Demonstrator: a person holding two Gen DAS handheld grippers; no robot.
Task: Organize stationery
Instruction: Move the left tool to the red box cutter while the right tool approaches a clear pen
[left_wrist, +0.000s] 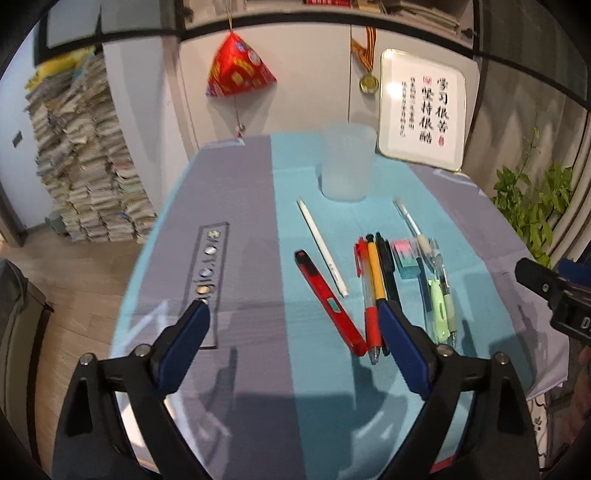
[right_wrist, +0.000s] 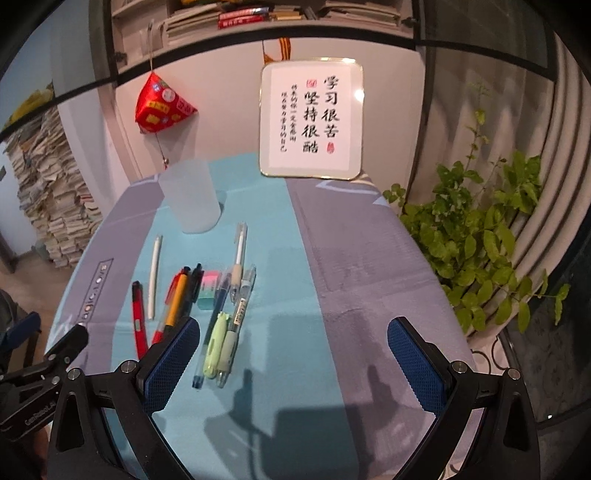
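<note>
A round surface (left_wrist: 229, 369) covered in a teal and grey-purple cloth fills both wrist views. In the left wrist view, the left claw (left_wrist: 295, 306) rises from the bottom of the frame, its blue-padded jaws spread wide with nothing between them but cloth. Just above its right pad lies the stationery, right of centre: a red utility knife (left_wrist: 328, 302), a white pen (left_wrist: 322, 245), a cluster of red, yellow and black pens (left_wrist: 376, 273), a pink and teal eraser (left_wrist: 405, 258), and pale green pens (left_wrist: 441, 306). A frosted plastic cup (left_wrist: 345, 162) stands upright above them, near the far edge. In the right wrist view, the right claw (right_wrist: 293, 332) is likewise spread wide and empty at the bottom of the frame, with the pens at centre left, touching neither pad. A framed calligraphy plaque (right_wrist: 310, 118) leans at upper centre, and a leafy plant (right_wrist: 480, 236) stands at right.
</note>
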